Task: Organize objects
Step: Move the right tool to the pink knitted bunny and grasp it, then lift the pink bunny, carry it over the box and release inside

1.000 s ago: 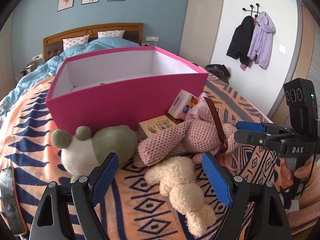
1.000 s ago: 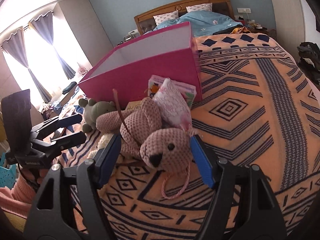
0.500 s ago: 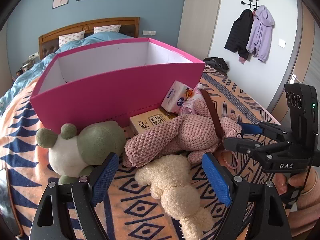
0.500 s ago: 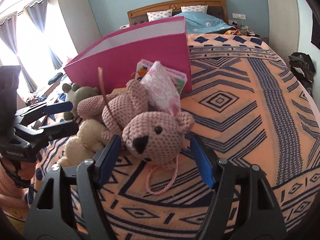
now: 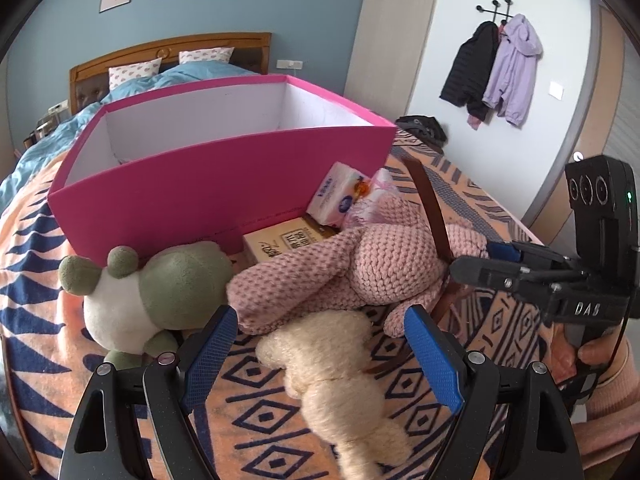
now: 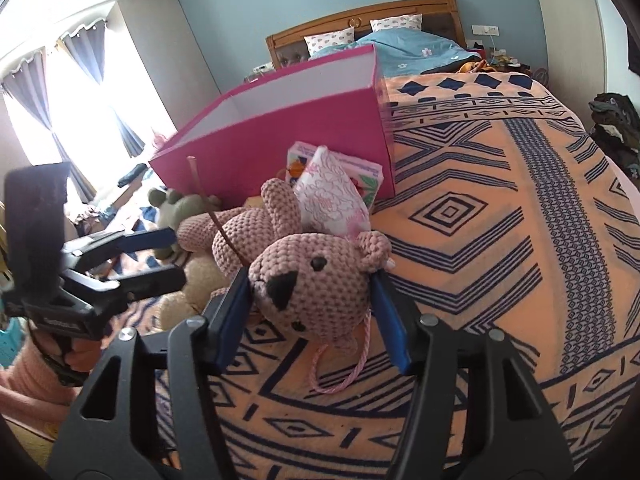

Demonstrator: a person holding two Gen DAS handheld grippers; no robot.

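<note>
Closing on the head of the pink knitted bear [image 6: 316,280], the right gripper [image 6: 312,304] is seen with its blue pads [image 6: 232,312] at either side of the head; the near pad touches the snout, firm pressure cannot be confirmed. The head is likely chosen as the bulkiest part. The bear lies on the patterned blanket [image 6: 500,240] just in front of the pink box [image 5: 224,188], which is open-topped, presumably as the destination. The left gripper [image 5: 320,344] is held spread above the cream plush [image 5: 332,360], nothing pinched, seemingly waiting its turn.
</note>
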